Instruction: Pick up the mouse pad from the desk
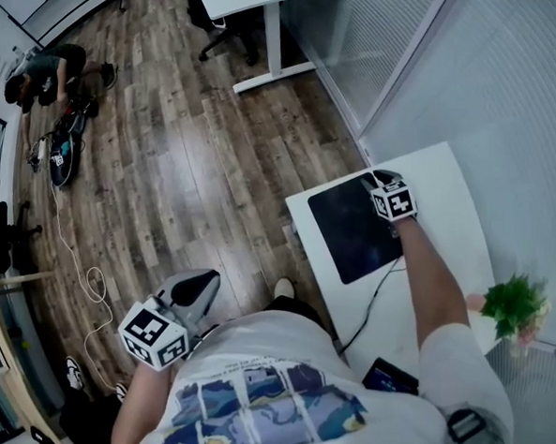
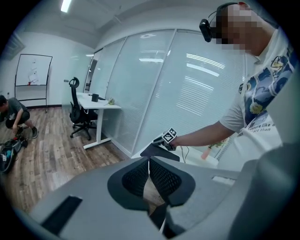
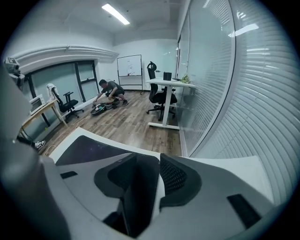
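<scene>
The right gripper (image 1: 382, 183) points steeply down, its jaws spread wide with nothing clamped between them. The flat black rectangular mouse pad (image 1: 353, 226) lies just below and to the left of its tips on the white desk top (image 1: 445, 184), with its far corner nearest the jaws. The pad looks thin and limp, so the lower jaw should probably meet the desk just outside that corner and slide under the edge. Closing should wait until the pad sits well between the pads. A shallow bite may slip. The left gripper (image 2: 149, 161), jaws together and empty, hangs well back from the desk.
</scene>
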A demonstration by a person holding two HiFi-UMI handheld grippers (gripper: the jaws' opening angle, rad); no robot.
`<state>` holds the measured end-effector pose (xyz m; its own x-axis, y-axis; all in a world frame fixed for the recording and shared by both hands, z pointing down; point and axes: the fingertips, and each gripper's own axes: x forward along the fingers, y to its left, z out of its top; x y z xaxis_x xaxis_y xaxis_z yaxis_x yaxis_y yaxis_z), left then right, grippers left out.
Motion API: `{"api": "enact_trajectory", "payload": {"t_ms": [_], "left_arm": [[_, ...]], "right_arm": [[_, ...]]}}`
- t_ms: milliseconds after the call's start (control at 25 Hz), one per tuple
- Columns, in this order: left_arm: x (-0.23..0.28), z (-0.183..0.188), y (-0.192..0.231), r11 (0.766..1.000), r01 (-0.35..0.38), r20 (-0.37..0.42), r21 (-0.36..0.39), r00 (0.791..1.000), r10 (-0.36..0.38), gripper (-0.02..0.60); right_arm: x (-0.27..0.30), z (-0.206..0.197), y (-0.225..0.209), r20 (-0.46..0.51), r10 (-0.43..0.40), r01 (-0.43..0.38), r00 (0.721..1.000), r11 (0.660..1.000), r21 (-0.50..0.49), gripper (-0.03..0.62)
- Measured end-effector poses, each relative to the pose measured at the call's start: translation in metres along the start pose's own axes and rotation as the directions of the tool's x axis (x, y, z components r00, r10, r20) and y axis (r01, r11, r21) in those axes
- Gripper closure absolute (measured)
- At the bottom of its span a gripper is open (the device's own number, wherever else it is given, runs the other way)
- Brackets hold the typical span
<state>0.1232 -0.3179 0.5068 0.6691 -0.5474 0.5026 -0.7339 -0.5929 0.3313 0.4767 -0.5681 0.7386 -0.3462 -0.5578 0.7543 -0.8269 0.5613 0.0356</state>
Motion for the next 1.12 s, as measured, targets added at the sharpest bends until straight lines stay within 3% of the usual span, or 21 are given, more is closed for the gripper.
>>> {"api": "enact_trajectory", "payload": {"t_ms": [160, 440, 560, 800, 1120], "left_arm": [[0.002, -0.002, 0.003, 1.0, -0.011, -0.006, -0.017, 1.0, 0.011, 0.577], [0.008, 0.004, 0.008, 1.0, -0.005, 0.002, -0.023, 1.0, 0.005, 0.577], [0.008, 0.003, 0.008, 1.0, -0.004, 0.0, -0.012, 1.0, 0.004, 0.577], [-0.005, 0.001, 0.011, 1.0, -0.004, 0.011, -0.006, 1.0, 0.004, 0.577], [-0.034, -0.011, 0.015, 1.0, 0.005, 0.045, -0.004, 0.999, -0.005, 0.577]], "right_arm": [[0.007, -0.005, -0.002, -0.018, 0.038, -0.037, 0.999, 0.999, 0.039, 0.422], [0.008, -0.003, 0.001, 0.032, 0.058, -0.06, 0.998, 0.996, 0.072, 0.457], [0.006, -0.003, 0.007, 0.039, 0.042, -0.044, 0.998, 0.998, 0.053, 0.52], [0.002, -0.002, 0.012, 0.007, -0.015, 0.015, 1.0, 1.0, 0.001, 0.545], [-0.032, 0.016, 0.033, 0.048, -0.034, 0.034, 0.998, 0.999, -0.007, 0.563]]}}
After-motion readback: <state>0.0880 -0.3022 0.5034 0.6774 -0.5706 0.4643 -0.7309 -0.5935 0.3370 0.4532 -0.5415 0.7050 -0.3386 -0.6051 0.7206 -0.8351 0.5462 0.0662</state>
